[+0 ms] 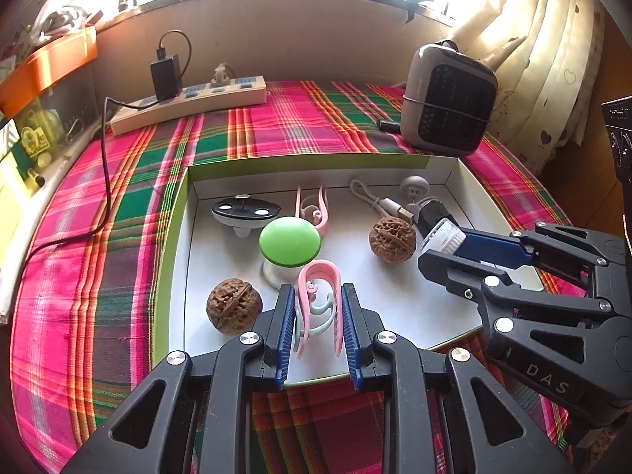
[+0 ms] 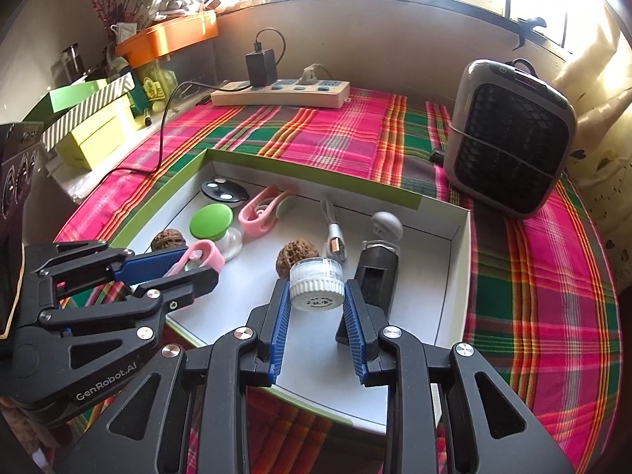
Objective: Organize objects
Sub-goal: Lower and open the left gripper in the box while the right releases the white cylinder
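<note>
Left wrist view: left hand-held gripper [image 1: 318, 316] pinches a light, springy pink clip [image 1: 320, 300] by its arms; right hand-held gripper [image 2: 316, 300] clamps a small, rigid white jar [image 2: 316, 282] by its sides.

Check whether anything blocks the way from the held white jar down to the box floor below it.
Nothing visible does. The white jar in the right tool hangs over bare box floor, with the walnut behind it and a black device beside it.
</note>
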`<state>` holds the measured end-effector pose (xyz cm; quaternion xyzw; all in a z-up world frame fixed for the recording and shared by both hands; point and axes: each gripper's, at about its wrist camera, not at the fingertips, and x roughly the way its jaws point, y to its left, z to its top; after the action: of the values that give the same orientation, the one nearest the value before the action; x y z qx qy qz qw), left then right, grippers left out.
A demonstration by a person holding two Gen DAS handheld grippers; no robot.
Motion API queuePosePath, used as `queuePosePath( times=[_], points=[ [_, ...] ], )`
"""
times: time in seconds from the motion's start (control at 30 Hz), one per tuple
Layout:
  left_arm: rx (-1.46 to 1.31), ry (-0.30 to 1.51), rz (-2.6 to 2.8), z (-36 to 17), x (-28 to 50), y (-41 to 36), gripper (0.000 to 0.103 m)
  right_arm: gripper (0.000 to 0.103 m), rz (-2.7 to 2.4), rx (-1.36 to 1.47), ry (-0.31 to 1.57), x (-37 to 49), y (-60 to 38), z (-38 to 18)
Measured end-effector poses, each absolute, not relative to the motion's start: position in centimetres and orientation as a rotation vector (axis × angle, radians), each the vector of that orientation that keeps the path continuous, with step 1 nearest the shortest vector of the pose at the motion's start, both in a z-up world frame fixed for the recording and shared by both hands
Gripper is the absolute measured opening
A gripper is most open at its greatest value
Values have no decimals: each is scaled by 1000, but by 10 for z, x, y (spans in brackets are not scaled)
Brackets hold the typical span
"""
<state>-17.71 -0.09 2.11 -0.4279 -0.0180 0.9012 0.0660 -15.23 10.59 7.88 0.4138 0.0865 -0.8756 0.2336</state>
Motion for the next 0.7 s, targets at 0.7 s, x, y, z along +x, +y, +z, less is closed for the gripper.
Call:
queuePosePath(
  times=[0.7],
  points=[
    [-1314,-92,2719,16,-181,-9,21,29,-2369,1203,268,-156,94,65]
  ],
)
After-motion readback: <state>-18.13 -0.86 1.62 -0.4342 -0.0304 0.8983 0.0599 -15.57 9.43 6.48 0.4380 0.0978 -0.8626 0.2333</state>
